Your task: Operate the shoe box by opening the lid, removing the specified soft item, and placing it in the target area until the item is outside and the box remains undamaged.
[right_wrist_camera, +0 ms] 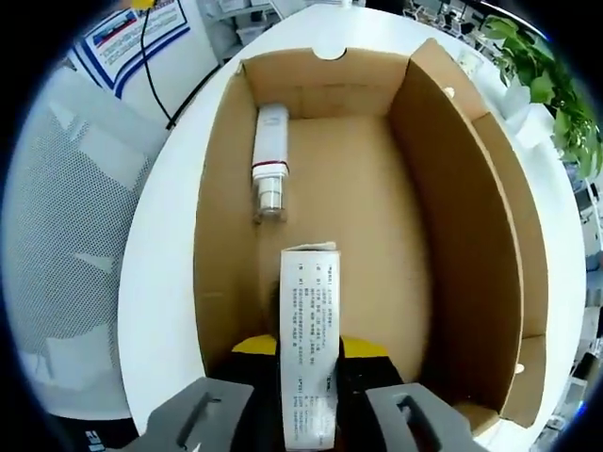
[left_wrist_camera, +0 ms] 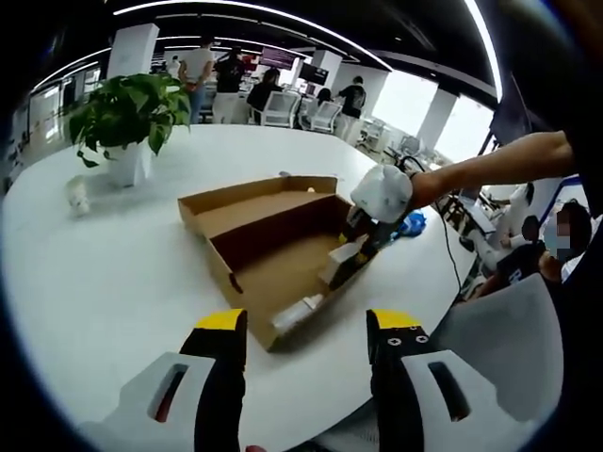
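Note:
An open brown shoe box [left_wrist_camera: 247, 209] lies on the white table, its lid folded back flat behind it. Hovering in front of the box's near corner, my left gripper [left_wrist_camera: 309, 325] is open and holds nothing. My right gripper [right_wrist_camera: 311, 350] reaches down inside the box [right_wrist_camera: 219, 235] and is shut on a white printed packet [right_wrist_camera: 309, 320], which stands up between its yellow-tipped jaws. In the left gripper view that gripper [left_wrist_camera: 363, 247] comes in from the right, held by a white-gloved hand [left_wrist_camera: 382, 193]. A white tube [right_wrist_camera: 268, 160] lies on the box floor by the far wall, and again [left_wrist_camera: 297, 313] at the near corner.
A potted plant [left_wrist_camera: 127, 113] and a small white object [left_wrist_camera: 77, 193] stand on the table's far left. A blue object [left_wrist_camera: 412, 223] lies behind the gloved hand. A grey mesh chair [right_wrist_camera: 66, 235] and a black cable [right_wrist_camera: 155, 75] sit beside the table edge. People stand at the back.

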The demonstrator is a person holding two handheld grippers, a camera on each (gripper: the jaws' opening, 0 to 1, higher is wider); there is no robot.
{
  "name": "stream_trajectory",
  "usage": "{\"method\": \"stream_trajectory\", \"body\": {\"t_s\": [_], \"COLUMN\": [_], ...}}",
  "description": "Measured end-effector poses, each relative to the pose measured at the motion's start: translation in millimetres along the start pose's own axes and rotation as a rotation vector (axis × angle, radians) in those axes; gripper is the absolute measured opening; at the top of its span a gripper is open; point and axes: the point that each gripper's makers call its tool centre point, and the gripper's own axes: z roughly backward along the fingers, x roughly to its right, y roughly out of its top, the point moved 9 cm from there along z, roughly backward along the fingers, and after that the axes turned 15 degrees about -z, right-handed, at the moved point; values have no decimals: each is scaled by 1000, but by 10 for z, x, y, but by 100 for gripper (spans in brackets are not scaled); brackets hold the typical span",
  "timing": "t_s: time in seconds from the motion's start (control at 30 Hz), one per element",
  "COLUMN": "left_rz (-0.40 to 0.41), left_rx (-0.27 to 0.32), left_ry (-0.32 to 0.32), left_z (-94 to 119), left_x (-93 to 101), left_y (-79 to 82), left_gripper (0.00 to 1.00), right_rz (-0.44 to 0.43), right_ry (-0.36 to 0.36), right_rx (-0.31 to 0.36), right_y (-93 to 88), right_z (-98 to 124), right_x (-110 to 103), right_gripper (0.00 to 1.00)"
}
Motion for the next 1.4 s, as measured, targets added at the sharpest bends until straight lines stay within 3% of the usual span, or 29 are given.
{"method": "stream_trajectory", "body": {"t_s": [0.57, 0.93, 1.17, 1.4], "left_rz": [2, -12, -23, -54], "left_rx": [13, 27, 41, 48], "left_ry": [-7, -19, -39, -66], "left_z": [6, -32, -111, -207], "left_x": [43, 164, 270, 409], "left_y": [56, 148, 270, 424], "left_gripper": [52, 52, 52, 52], "right_rz": [-53, -23, 4, -4], "right_ry": [-37, -69, -89, -117], "right_rx": [89, 149, 157, 151], "right_y": [129, 309, 250, 14], "right_z": [360, 855, 1080, 1248], "right_x": [24, -15, -68, -69], "right_gripper": [17, 17, 17, 17]}}
